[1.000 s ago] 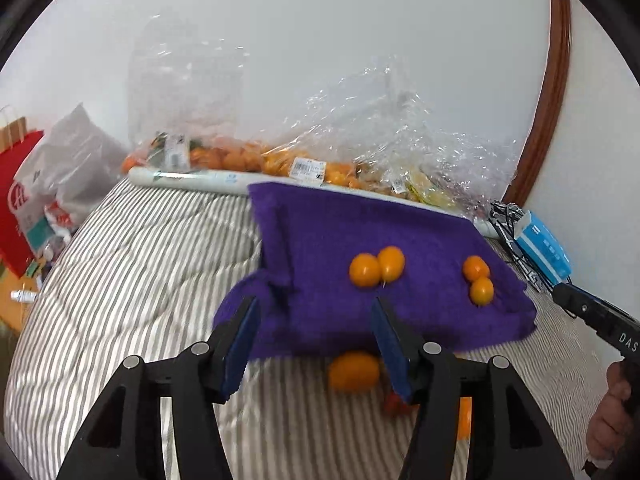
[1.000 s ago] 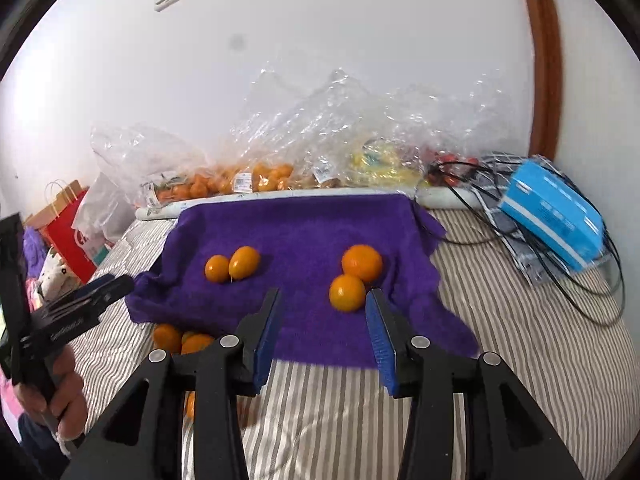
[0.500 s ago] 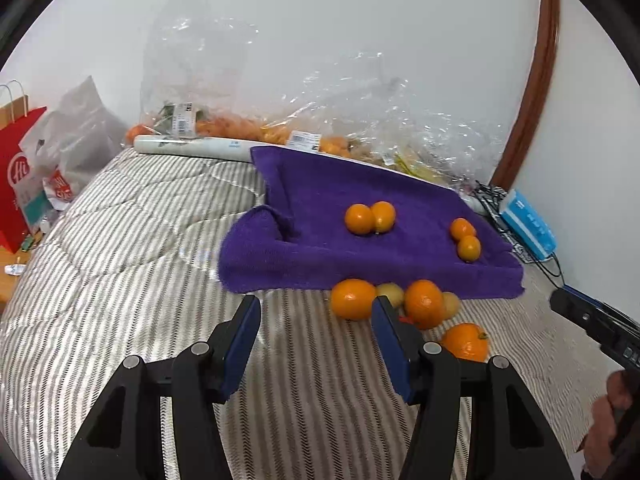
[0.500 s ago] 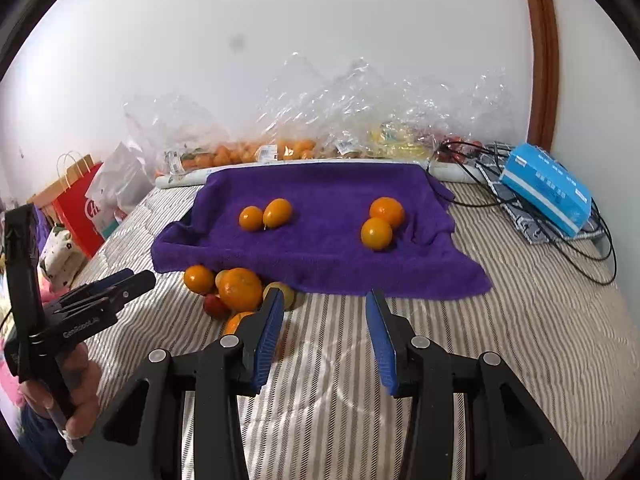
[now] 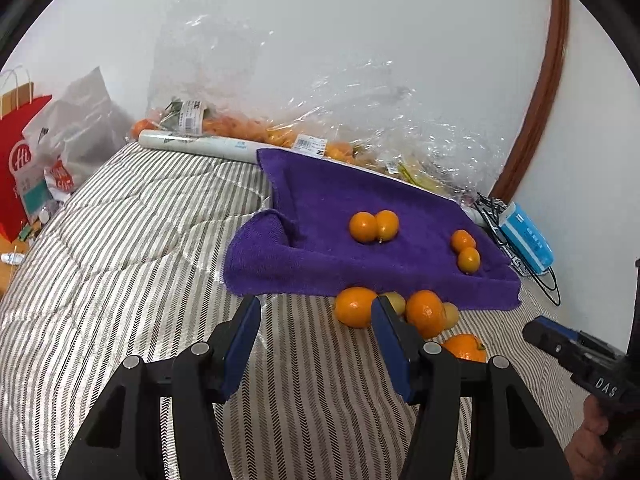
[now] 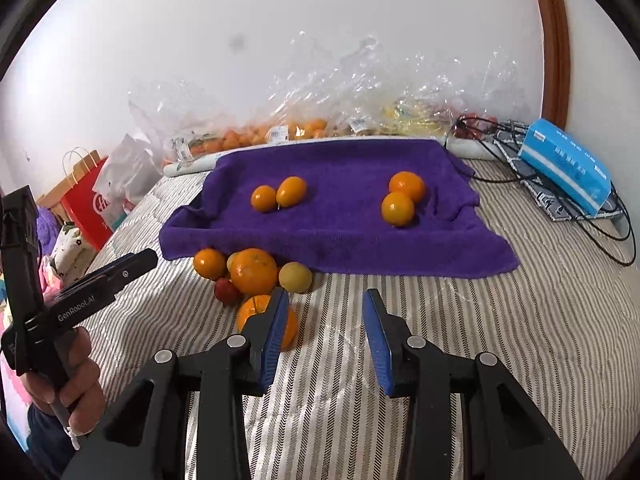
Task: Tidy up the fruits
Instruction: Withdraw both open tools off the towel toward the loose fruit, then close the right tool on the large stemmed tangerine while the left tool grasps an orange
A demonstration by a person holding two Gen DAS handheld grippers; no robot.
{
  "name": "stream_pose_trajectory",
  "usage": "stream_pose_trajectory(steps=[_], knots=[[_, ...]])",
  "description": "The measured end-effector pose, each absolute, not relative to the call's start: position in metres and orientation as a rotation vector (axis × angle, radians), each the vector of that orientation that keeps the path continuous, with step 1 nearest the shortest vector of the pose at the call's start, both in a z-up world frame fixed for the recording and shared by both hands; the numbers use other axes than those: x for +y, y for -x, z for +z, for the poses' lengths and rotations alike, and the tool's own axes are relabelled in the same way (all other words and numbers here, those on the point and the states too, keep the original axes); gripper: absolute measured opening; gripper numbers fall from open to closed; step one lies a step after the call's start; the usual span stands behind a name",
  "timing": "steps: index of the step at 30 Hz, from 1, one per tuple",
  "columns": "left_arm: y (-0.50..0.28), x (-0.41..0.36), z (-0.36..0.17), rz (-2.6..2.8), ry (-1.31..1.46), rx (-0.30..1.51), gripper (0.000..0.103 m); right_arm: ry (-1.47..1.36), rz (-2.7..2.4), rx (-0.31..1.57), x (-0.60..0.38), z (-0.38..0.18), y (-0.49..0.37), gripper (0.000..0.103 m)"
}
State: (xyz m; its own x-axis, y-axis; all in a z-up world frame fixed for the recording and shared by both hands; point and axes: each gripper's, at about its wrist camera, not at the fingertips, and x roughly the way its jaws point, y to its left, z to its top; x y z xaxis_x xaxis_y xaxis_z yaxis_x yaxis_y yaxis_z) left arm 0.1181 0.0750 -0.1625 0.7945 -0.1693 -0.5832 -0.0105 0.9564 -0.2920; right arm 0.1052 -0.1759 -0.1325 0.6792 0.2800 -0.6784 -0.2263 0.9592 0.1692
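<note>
A purple towel [image 5: 360, 268] [image 6: 340, 232] lies on the striped bed. On it sit two pairs of oranges, one pair at left [image 5: 374, 226] [image 6: 278, 196] and one at right [image 5: 466, 252] [image 6: 402, 198]. A loose pile lies at the towel's near edge: oranges [image 5: 354, 307] [image 6: 253, 272], a yellow-green fruit [image 6: 295, 277] and a small red fruit [image 6: 226, 291]. My left gripper [image 5: 316, 308] is open and empty, its right finger just in front of the pile. My right gripper [image 6: 326, 298] is empty with its jaws closing. An orange with a stem [image 6: 256, 310] lies behind its left finger.
Clear plastic bags of fruit [image 6: 304, 128] and a white roll [image 5: 200, 144] line the wall behind the towel. A blue tissue pack [image 6: 568, 164] and black cables [image 6: 560, 208] lie at right. A red paper bag [image 5: 20, 160] stands off the bed's left side.
Both grippers have drawn back from the towel and sunk a little, so the fruit pile in front of it now shows fully. The right gripper's jaws have narrowed slightly.
</note>
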Motion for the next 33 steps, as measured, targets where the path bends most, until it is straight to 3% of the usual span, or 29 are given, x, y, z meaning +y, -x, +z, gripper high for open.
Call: stream_pose_trajectory(steps=[17,26,33], knots=[[-0.123,0.095,-0.166,-0.05,0.393,0.663,0.059,-0.029,0.416,0.811,-0.144,-0.154,-0.117,0.033],[-0.127,0.091,-0.169,-0.037,0.376,0.685,0.059,0.015,0.424,0.845,-0.126,-0.167,-0.122,0.044],[-0.128,0.089,-0.171,-0.067,0.367,0.695,0.059,0.052,0.418,0.903,-0.118,-0.182,-0.13,0.044]])
